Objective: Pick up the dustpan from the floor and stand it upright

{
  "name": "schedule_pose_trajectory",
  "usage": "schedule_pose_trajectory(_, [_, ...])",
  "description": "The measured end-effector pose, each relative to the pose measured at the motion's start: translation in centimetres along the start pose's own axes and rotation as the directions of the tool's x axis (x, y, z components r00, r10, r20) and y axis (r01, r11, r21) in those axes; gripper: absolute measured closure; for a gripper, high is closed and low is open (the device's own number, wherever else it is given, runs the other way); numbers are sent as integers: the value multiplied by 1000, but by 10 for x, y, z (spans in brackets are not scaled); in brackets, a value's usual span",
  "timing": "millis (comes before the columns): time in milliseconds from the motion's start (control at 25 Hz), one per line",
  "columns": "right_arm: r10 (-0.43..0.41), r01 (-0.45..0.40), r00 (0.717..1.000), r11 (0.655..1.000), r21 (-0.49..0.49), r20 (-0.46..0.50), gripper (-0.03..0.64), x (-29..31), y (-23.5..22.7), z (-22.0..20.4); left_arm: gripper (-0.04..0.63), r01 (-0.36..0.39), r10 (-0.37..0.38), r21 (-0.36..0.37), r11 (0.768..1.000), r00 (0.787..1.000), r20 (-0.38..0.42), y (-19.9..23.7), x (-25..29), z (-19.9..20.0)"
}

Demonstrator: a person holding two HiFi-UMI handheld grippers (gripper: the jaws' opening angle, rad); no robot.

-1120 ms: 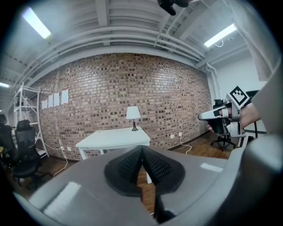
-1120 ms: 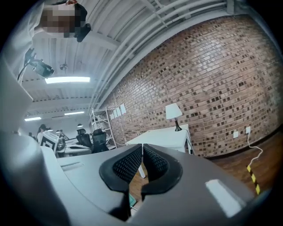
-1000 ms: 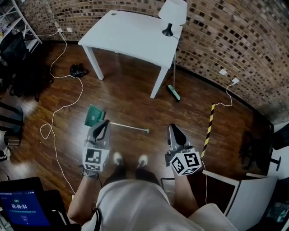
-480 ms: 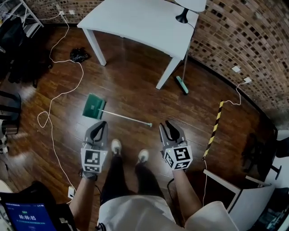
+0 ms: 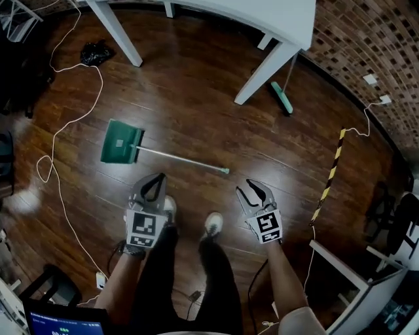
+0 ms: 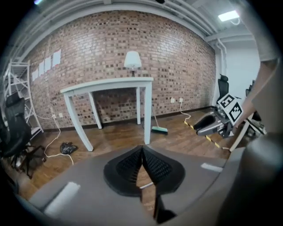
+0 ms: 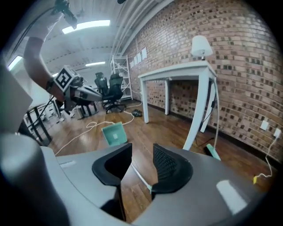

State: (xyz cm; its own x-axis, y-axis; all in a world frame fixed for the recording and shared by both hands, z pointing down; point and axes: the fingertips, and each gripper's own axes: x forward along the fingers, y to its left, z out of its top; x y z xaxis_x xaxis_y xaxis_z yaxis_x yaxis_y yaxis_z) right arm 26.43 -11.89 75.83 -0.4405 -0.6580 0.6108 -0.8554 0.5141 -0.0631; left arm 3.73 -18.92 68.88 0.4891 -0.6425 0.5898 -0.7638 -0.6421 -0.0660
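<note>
Both grippers sit lower vs 1 s ago and the floor fills more of the head view; dustpan hasn't shifted on the floor.

L gripper (image 5: pixel 155 186): jaw tips together, nothing gripped. Its own view (image 6: pixel 141 151) shows only floor and a bit of pale handle through the slot below the tips.
R gripper (image 5: pixel 254 192): jaws apart and opening, nothing between them. Its own view (image 7: pixel 141 155) shows floor and handle behind the gap, no contact.

Dustpan (image 5: pixel 121 142): lies flat on the wood floor (image 5: pixel 196 111), ahead of both grippers, touching neither.
- Long axis runs diagonal in head view: green pan upper-left, thin handle lower-right.
- Green handle tip (image 5: pixel 225 171) points toward R gripper, ahead of the gap between the two.
- Pan is ahead-left of L gripper; in R gripper view it's (image 7: pixel 114 133), beyond the jaws.
- Pan face carries a pale square patch; can't tell any contents.

Further out: shoes (image 5: pixel 213 224) between the grippers, white cable (image 5: pixel 62 124) left of pan, white table (image 5: pixel 288 19) at top, green-headed broom (image 5: pixel 283 98) by its leg, yellow/black strip (image 5: pixel 330 176) far right, black bundle (image 5: pixel 96 52) top left.
</note>
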Motion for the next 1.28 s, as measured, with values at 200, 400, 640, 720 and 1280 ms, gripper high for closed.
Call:
schedule_pose_trajectory(200, [100, -116, 975, 991, -72, -198, 435, 79, -9, -144, 595, 90, -83, 61, 994, 991, -104, -47, 77, -110])
schedule_pose_trajectory(400, [137, -181, 934, 978, -108, -329, 423, 148, -24, -260, 595, 123, -108, 79, 989, 981, -164, -79, 152, -203])
schedule_pose_trajectory(640, [136, -220, 904, 961, -170, -406, 403, 211, -38, -345, 595, 114, -105, 37, 993, 979, -177, -102, 198, -270])
schedule_pose_trajectory(720, [145, -254, 889, 946, -203, -434, 394, 228, -43, -363, 595, 110, -103, 23, 994, 977, -187, -106, 207, -288])
schedule_pose_trajectory(1280, [197, -363, 882, 864, -348, -429, 466, 265, -43, -377, 595, 71, -68, 7, 997, 975, -213, -107, 239, -327])
